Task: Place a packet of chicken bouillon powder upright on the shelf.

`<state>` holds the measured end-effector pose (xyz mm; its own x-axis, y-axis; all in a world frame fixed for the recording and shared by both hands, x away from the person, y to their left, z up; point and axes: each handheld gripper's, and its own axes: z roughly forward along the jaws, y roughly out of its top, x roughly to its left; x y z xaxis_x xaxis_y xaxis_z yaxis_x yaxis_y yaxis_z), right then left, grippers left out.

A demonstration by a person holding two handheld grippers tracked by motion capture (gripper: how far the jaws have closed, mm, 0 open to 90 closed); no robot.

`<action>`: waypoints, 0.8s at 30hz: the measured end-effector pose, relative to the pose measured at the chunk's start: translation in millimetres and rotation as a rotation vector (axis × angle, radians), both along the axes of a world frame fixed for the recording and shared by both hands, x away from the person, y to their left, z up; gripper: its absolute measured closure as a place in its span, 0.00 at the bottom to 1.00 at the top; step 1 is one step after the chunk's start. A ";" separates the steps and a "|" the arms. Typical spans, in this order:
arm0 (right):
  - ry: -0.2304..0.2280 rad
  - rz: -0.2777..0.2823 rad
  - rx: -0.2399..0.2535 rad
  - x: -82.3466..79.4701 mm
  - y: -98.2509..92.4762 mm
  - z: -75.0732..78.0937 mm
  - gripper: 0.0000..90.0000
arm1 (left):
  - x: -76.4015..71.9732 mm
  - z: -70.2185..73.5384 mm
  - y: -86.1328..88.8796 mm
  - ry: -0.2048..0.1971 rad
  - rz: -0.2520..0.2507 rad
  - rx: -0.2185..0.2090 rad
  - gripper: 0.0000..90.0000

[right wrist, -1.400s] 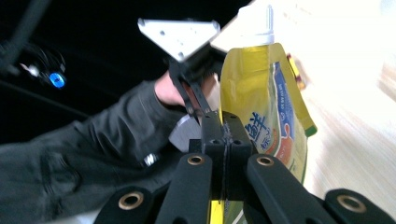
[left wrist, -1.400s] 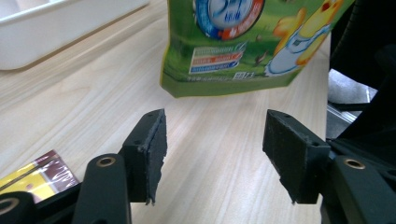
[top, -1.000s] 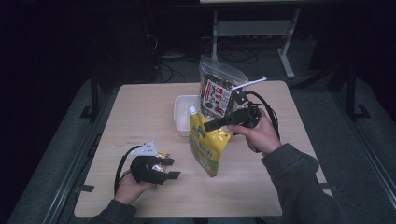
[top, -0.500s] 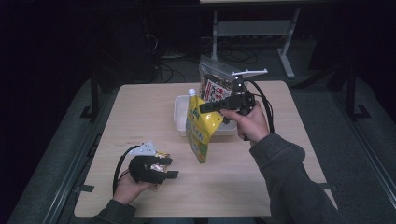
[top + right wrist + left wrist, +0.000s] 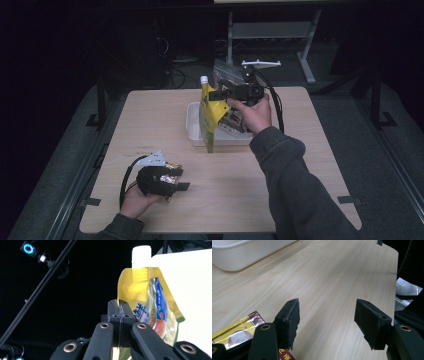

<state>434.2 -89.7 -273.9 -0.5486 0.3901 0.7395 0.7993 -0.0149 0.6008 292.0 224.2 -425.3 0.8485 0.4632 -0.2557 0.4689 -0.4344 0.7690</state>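
Note:
A yellow spouted pouch [image 5: 210,117] with a white cap [image 5: 141,255] hangs tilted over the left end of a white tub [image 5: 194,131]. My right gripper [image 5: 216,94] is shut on the pouch's upper edge; in the right gripper view its jaws [image 5: 120,308] meet on the yellow film [image 5: 140,290]. My left gripper [image 5: 180,179] rests low at the table's near left, open, with nothing between its pads [image 5: 372,322]. A gold and red packet [image 5: 237,328] lies beside and under its left jaw.
A clear bag with red and black print [image 5: 234,121] leans in the tub under the right hand. The wooden table [image 5: 310,150] has free room at the middle and right. A metal stand [image 5: 270,30] and cables are on the dark floor behind.
The right gripper has carried the pouch up off the table and away from me, from in front of the tub to over its left end. The left hand has kept still.

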 end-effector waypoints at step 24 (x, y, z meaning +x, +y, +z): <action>-0.032 -0.215 -0.024 41.4 20.3 -16.6 0.99 | 0.2 1.0 1.5 0.009 -0.002 -0.033 0.40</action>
